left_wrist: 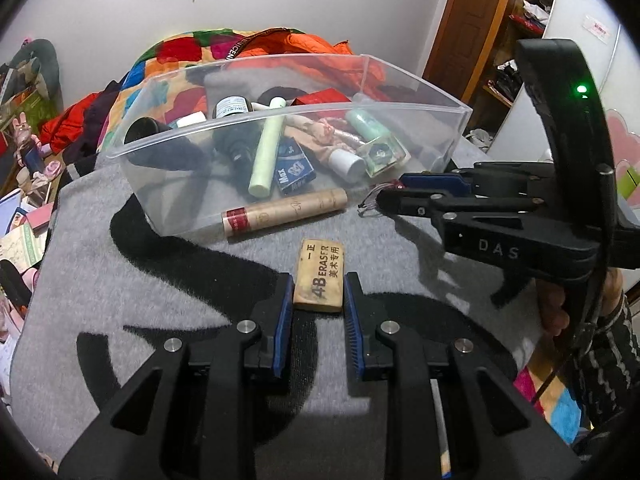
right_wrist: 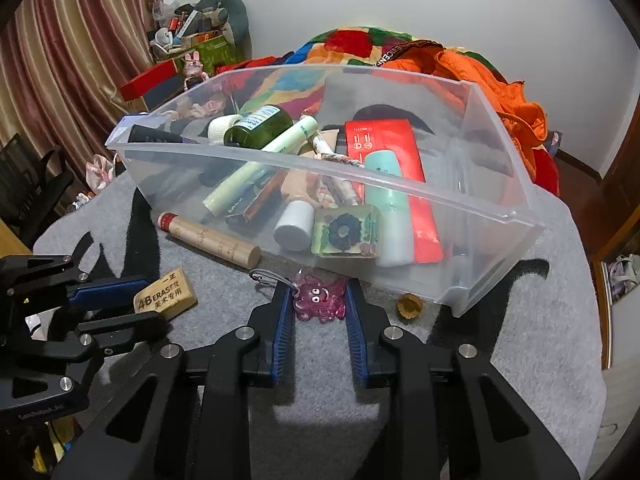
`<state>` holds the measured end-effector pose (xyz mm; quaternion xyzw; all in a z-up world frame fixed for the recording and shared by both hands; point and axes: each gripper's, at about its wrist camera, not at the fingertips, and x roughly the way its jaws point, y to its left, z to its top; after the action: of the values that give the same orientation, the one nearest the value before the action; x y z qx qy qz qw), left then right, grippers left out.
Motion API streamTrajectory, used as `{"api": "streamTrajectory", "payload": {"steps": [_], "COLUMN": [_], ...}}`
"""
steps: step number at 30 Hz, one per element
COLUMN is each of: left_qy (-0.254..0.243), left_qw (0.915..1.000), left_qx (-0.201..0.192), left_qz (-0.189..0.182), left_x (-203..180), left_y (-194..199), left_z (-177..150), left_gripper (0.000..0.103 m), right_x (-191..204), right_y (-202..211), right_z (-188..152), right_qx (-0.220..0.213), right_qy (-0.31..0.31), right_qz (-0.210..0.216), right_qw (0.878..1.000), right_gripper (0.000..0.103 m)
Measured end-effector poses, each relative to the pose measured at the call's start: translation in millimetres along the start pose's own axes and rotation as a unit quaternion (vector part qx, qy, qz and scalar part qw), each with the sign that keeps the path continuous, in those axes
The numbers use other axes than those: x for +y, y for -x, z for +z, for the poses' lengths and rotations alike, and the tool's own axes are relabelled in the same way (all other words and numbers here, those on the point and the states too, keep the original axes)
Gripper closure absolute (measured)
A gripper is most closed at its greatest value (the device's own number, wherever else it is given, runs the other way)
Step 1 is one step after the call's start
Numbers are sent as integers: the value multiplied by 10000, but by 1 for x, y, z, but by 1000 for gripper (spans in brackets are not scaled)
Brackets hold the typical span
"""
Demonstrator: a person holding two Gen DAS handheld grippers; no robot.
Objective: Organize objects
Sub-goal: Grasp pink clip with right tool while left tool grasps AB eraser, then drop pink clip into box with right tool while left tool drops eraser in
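A tan eraser (left_wrist: 319,276) printed "4B ERASER" lies on the grey blanket in front of the bin. My left gripper (left_wrist: 319,292) is shut on its near end, a blue pad pressing each long side. From the right wrist view the same eraser (right_wrist: 168,292) shows between the left gripper's (right_wrist: 146,302) fingers. A purple translucent octopus charm (right_wrist: 320,298) with a wire loop rests on the blanket, and my right gripper (right_wrist: 318,300) is shut on it. In the left wrist view the right gripper (left_wrist: 390,194) comes in from the right, the charm's wire loop (left_wrist: 368,202) sticking out past its tips.
A clear plastic bin (right_wrist: 360,172) stands just beyond both grippers, holding a green bottle (right_wrist: 260,126), a pale green tube (left_wrist: 266,152), a red box (right_wrist: 384,140), a flower resin block (right_wrist: 346,232) and more. A wooden tube (left_wrist: 284,212) lies against its front. A small brown piece (right_wrist: 409,306) sits by its corner.
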<state>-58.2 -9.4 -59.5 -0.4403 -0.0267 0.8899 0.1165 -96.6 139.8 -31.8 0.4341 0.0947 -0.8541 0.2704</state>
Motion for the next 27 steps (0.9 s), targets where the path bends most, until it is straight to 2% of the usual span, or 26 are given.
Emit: {"api": "streamTrajectory", "payload": {"steps": [6, 14, 27], "left_qy": [-64, -120, 154], "left_qw": [10000, 9997, 9958], "left_qx": [34, -123, -886], "left_qz": [18, 173, 194], "left_x": [-3, -8, 2], "left_y": [-9, -8, 31], "left_z": [7, 15, 46], "left_gripper": [78, 80, 80], "right_x": [0, -5, 0], "right_y": [15, 44, 82], "right_z": [-2, 3, 29], "right_qx": [-208, -612, -1282], "right_qy": [-111, -264, -230], "right_qz": [50, 104, 134], "right_qw": [9997, 9977, 9914], "right_gripper": [79, 79, 79]}}
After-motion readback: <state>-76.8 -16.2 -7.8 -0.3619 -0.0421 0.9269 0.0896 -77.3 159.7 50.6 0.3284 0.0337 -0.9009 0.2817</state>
